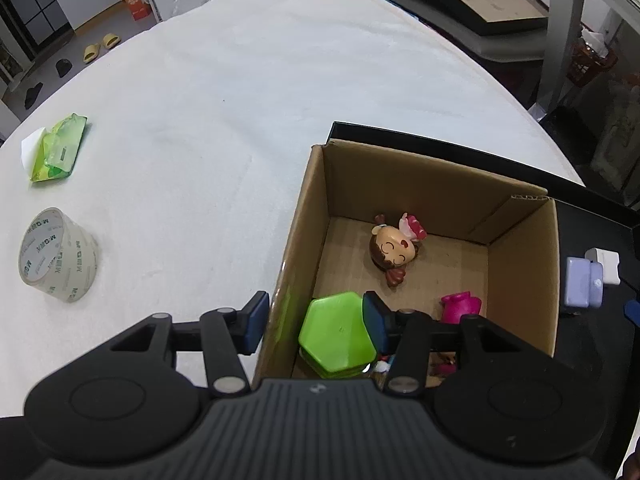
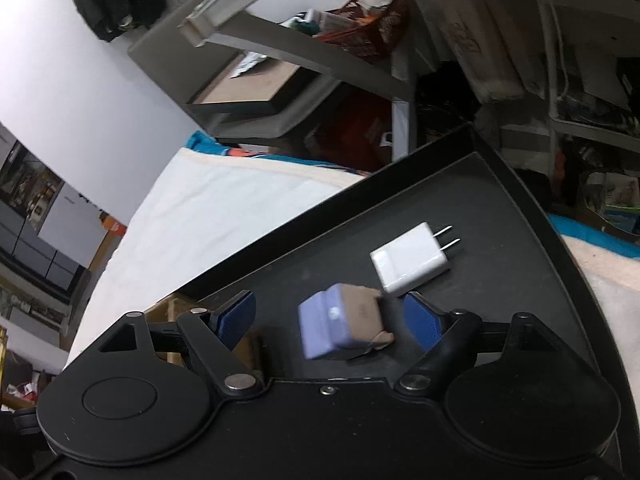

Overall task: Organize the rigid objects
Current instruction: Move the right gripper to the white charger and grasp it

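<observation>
My left gripper [image 1: 316, 322] is open above the left wall of a cardboard box [image 1: 520, 248], one finger outside the wall and one inside. A green hexagonal container [image 1: 338, 334] lies in the box against the inner finger. A smiling doll figure [image 1: 394, 248] and a pink toy [image 1: 462, 306] also lie in the box. My right gripper [image 2: 328, 320] is open over a black tray [image 2: 500, 208]. A purple block with a tan side [image 2: 340, 326], blurred, sits between its fingers, touching neither pad. A white plug charger [image 2: 412, 264] lies just beyond it.
On the white tablecloth [image 1: 240, 120] at the left stand a roll of clear tape [image 1: 56, 256] and a green wipes pack [image 1: 60, 148]. The black tray [image 1: 592, 200] adjoins the box on the right. Shelves and clutter lie beyond the table.
</observation>
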A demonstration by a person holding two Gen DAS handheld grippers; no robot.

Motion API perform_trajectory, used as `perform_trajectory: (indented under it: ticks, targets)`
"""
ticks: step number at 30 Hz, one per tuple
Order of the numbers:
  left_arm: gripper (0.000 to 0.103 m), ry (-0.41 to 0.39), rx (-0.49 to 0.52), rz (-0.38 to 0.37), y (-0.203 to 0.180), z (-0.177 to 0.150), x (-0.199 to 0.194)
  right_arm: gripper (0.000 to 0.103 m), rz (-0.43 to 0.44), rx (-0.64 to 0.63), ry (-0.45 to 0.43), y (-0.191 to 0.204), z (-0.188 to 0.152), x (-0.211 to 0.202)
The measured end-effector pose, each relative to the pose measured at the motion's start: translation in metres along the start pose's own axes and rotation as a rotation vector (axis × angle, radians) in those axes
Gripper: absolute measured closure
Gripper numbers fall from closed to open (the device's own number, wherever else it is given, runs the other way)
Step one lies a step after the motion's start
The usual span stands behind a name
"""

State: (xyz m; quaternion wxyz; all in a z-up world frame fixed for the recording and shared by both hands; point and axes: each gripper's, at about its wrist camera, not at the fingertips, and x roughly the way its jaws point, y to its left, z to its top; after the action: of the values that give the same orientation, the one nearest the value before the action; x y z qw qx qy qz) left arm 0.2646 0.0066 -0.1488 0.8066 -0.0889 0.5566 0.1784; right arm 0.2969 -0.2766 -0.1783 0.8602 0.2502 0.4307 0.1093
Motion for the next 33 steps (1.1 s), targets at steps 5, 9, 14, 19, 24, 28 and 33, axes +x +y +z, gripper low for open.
perform_trajectory:
  ticks: [5,9,14,19,24,28,33]
  targets:
    - [0.052,-0.007,0.025,0.024,-0.008,0.007,0.004,0.021,-0.029,0.052,-0.001,-0.013,0.005,0.011]
    - [0.051,-0.006,0.025,0.029,-0.010,0.011,0.005,0.021,-0.056,0.078,-0.016,-0.022,0.009,0.020]
    - [0.051,0.000,0.027,0.032,-0.013,0.018,0.009,0.030,-0.029,0.119,-0.001,-0.028,0.010,0.033]
    - [0.051,0.012,0.040,0.040,-0.014,0.023,0.013,0.033,-0.037,0.119,-0.012,-0.027,0.012,0.045]
    - [0.051,0.016,0.052,0.037,-0.014,0.030,0.014,0.034,-0.065,0.055,-0.029,-0.016,0.014,0.056]
    - [0.051,0.018,0.064,0.033,-0.015,0.034,0.014,0.045,-0.138,-0.063,-0.051,-0.002,0.012,0.064]
    - [0.051,0.015,0.071,0.035,-0.014,0.034,0.015,0.064,-0.245,-0.214,-0.046,0.011,0.007,0.068]
